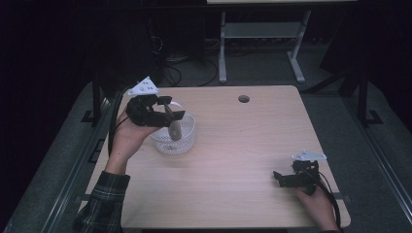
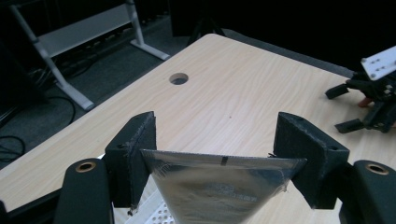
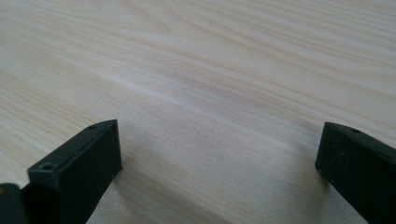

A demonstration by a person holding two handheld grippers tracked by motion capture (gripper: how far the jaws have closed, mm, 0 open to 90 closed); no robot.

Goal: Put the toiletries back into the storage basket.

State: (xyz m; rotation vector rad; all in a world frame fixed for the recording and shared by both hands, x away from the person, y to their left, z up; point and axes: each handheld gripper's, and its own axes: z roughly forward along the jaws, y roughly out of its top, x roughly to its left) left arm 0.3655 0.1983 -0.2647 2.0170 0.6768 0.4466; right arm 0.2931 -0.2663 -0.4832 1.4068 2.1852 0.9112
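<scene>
Fingers point(image 2: 140, 154) of the left gripper point(image 1: 165, 109) are clamped on a silvery packet point(image 2: 219, 186), held above a white perforated basket point(image 1: 187, 141) where a beige object point(image 1: 175, 131) stands. Right gripper point(image 1: 286, 178) jaws are spread wide over the wooden table point(image 1: 233, 160), beyond which a dark floor is seen.

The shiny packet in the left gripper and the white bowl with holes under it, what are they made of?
The packet looks like silvery foil or plastic film: it glints and has a flat sealed edge. The left gripper pinches it by that edge. The bowl is probably hard plastic: it is white, see-through in places, and dotted with small holes.
</scene>
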